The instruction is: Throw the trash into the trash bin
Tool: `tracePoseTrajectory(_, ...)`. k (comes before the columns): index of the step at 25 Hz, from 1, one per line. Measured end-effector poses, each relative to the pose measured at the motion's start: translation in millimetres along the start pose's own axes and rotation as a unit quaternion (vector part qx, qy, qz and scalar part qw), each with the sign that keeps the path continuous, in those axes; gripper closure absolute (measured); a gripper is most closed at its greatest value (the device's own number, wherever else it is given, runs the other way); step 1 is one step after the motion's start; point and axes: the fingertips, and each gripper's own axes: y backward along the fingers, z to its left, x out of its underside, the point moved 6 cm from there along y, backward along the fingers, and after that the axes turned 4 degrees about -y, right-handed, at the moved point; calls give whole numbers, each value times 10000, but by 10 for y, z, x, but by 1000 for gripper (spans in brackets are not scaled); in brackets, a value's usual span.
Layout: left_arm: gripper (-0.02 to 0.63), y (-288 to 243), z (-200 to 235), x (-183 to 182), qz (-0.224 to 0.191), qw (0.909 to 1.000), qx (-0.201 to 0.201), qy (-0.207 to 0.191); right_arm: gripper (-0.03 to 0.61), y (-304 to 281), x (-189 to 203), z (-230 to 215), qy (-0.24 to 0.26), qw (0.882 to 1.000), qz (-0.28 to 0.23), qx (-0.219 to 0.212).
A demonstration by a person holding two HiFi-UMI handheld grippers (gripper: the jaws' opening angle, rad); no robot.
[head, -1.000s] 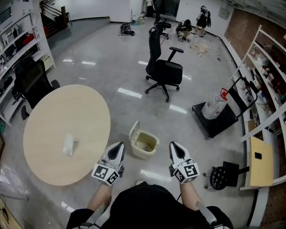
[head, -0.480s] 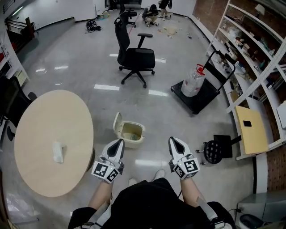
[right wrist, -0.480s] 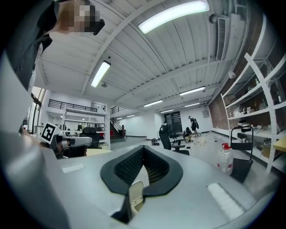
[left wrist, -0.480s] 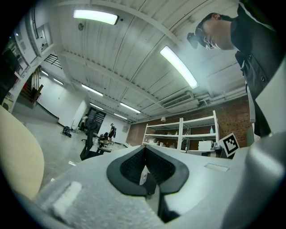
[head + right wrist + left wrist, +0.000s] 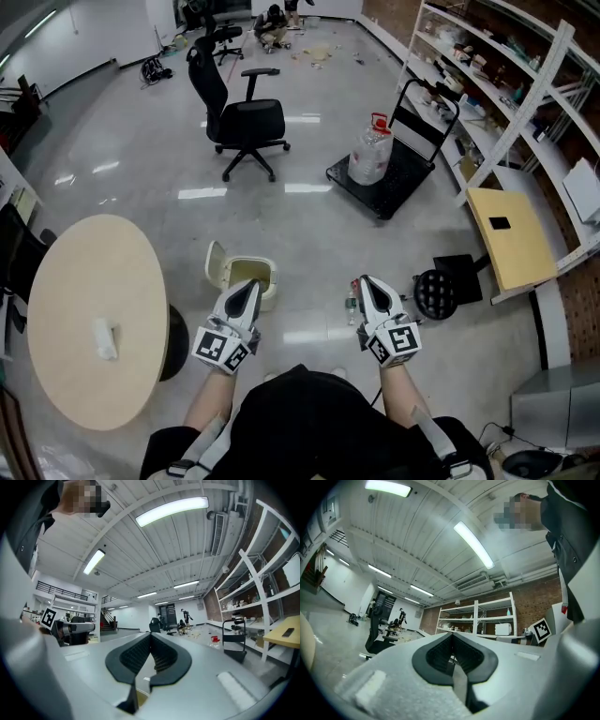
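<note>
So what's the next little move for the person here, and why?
Probably swing the left gripper toward the round table and open its jaws above the white crumpled scrap. Both it and the right gripper are shut with nothing between their jaws, the scrap lies on the tabletop, and the open trash bin stands on the floor just ahead.

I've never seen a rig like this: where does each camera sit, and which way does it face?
Head view: on the person's head, facing steeply down at trash bin and round table; forearms, left gripper and right gripper show.
Left gripper view: on that gripper, looking along its shut jaws toward shelves; the person's dark clothing shows.
Right gripper view: likewise, down the room; clothing again.
Shared: the office chair.
</note>
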Motion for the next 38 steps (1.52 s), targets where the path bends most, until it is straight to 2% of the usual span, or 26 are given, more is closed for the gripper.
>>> tracePoseTrajectory(11, 612, -1039, -965, 234, 125, 9959, 892, 28, 572, 892, -161, -1228, 4, 9927, -192, 1187)
tracePoseTrajectory(18, 612, -1604, -1623, 443, 109, 9893, 1456, 65, 572, 1513, -185, -1769, 25, 9867, -290, 1601)
tracePoseTrajectory(23, 612, -1820, -1955, 685, 325, 9854, 1660, 200, 572, 1889, -80, -2031, -64, 9829, -216, 1830)
tracePoseTrajectory(29, 612, -2048, -1994, 836, 484, 9824, 1805, 39, 572, 1860, 123, -2251, -261, 9801, -44, 1970)
tracePoseTrajectory(33, 612, -2316, -1871, 881, 441, 9824, 1813, -36, 572, 1587, 158, -2381, -227, 9821, 67, 1870)
tracePoseTrajectory(38, 612, -2796, -1568, 1036, 415, 9801, 1941, 27, 572, 1120, 179, -2604, -200, 9796, 163, 1991)
